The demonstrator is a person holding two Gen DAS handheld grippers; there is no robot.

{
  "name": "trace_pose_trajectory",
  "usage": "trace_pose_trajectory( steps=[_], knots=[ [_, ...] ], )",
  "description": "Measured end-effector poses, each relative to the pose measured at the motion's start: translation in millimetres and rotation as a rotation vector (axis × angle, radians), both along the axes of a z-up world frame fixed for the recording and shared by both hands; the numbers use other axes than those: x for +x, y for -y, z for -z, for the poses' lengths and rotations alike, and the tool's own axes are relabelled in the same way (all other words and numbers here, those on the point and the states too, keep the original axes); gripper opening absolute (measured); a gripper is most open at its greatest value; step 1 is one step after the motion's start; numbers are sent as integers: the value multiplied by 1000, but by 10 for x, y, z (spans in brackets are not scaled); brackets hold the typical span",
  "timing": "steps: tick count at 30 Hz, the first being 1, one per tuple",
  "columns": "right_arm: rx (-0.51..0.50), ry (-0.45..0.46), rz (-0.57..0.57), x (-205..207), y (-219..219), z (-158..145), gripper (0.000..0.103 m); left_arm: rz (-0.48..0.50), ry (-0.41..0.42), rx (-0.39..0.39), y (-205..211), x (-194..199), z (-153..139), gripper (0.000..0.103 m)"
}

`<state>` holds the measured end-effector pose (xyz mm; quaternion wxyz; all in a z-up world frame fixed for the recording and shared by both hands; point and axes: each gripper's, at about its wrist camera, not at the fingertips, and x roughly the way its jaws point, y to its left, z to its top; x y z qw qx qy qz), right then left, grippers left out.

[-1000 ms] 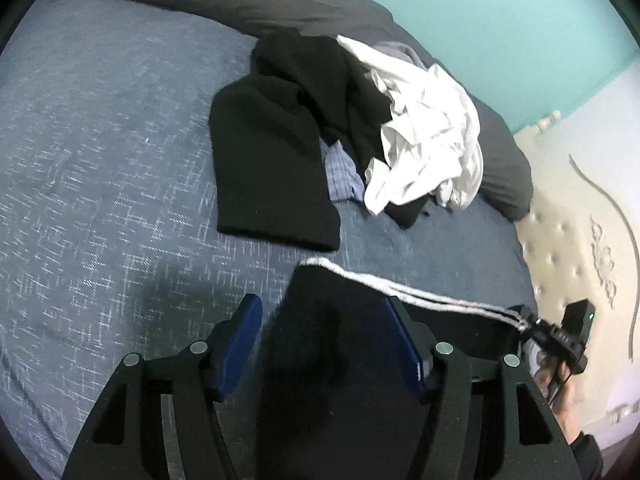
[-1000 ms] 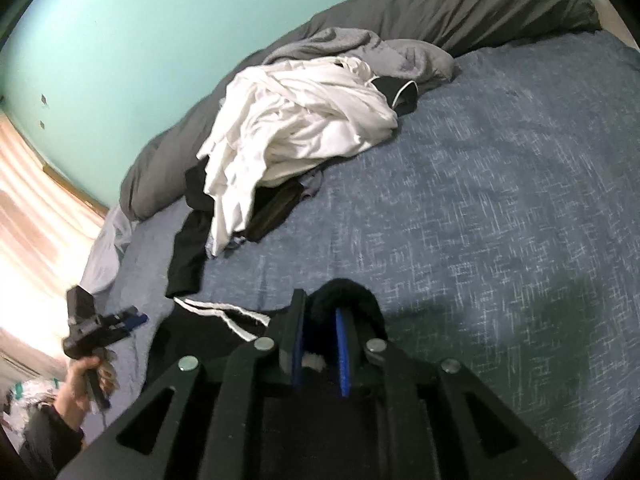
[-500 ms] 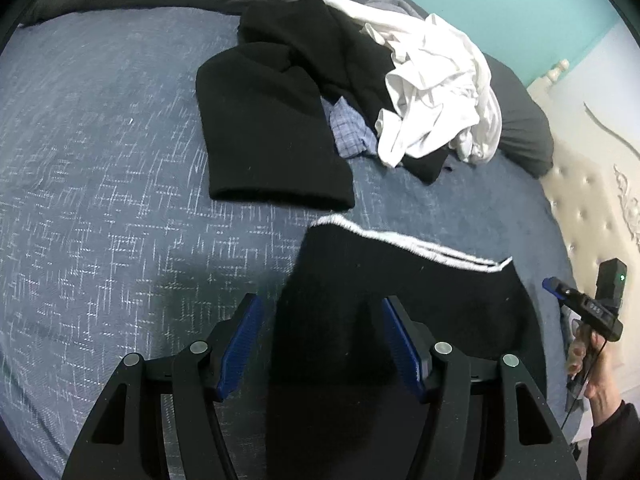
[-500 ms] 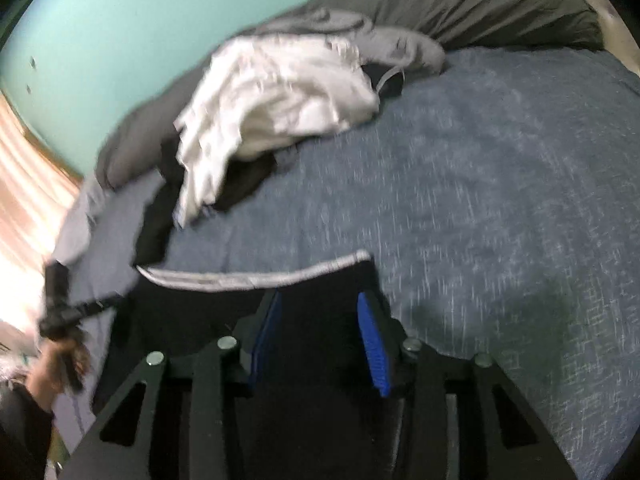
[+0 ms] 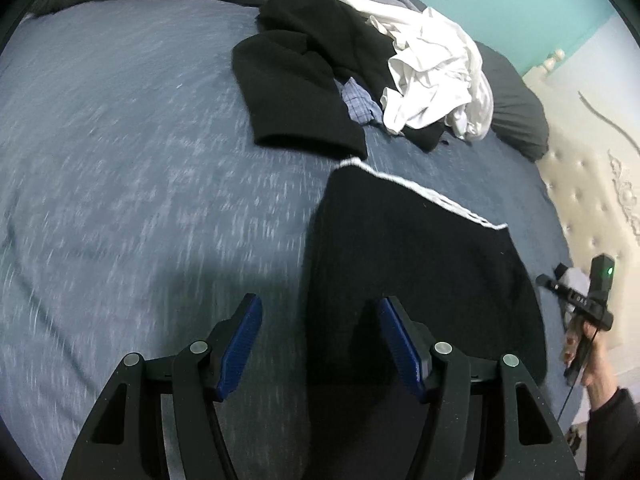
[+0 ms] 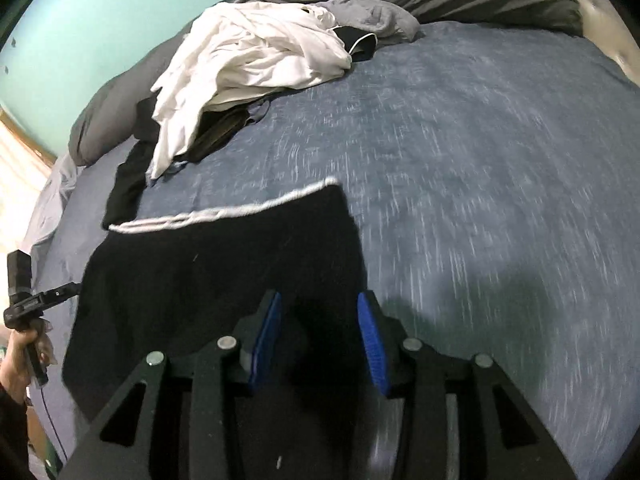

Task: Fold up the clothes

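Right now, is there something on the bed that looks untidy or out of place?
Yes. At the far side of the bed a crumpled white garment lies heaped over dark clothes, all unfolded. The black garment with white trim in front lies flat and looks orderly.

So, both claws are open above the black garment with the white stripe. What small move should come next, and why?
Probably lower the right claw onto the near right corner of the black garment and close on it. Both the right claw and the left claw stand open and hold nothing, while the garment lies flat on the blue bedspread, only partly folded.
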<state>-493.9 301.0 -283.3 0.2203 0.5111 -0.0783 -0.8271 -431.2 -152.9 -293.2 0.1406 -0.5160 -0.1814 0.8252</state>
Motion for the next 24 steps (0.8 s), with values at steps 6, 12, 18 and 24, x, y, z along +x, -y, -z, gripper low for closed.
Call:
trace_pose_trajectory(
  steps=[6,12,18,24],
  knots=[
    [-80,48,39,634,-274,-21,46,12,37,39,83,488,-31,66],
    [-104,98,11,1150,-370,27,49,27,65,75,106,945,11,66],
    [-112,145,18,1463,-409,166,51,6,92,110,195,1269,111,66],
    [-117,163,28,1572,-362,265,51,4,105,141,225,1494,199,66]
  ],
)
